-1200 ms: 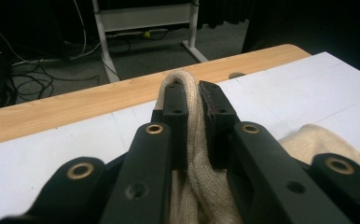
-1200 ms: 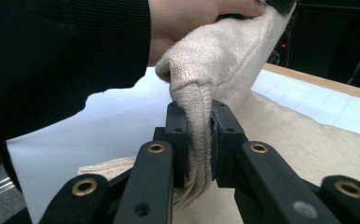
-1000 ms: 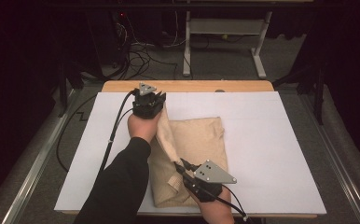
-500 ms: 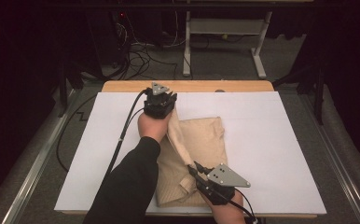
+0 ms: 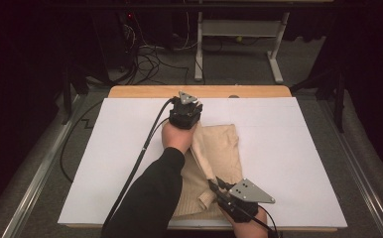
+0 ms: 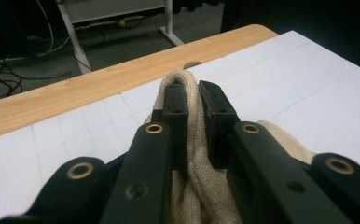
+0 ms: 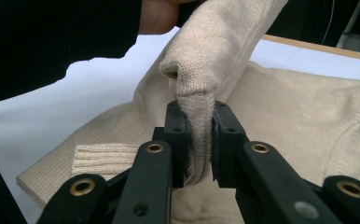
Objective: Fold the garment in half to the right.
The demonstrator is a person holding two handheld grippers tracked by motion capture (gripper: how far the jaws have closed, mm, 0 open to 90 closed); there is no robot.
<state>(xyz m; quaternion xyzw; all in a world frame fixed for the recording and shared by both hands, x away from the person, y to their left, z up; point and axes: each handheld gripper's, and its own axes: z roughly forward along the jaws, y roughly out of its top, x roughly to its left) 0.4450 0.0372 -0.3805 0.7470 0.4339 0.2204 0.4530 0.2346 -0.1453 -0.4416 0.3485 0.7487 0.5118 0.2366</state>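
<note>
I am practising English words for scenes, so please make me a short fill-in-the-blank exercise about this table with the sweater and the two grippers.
1. The knitted sweater on the table is ____ in colour.
2. Both the left gripper and the right gripper are ____ on a fold of the sweater.
3. The sweater lies on a ____ sheet that covers most of the wooden table.
4. The person's sleeve is ____.

Missing words: cream; shut; white; black
</note>
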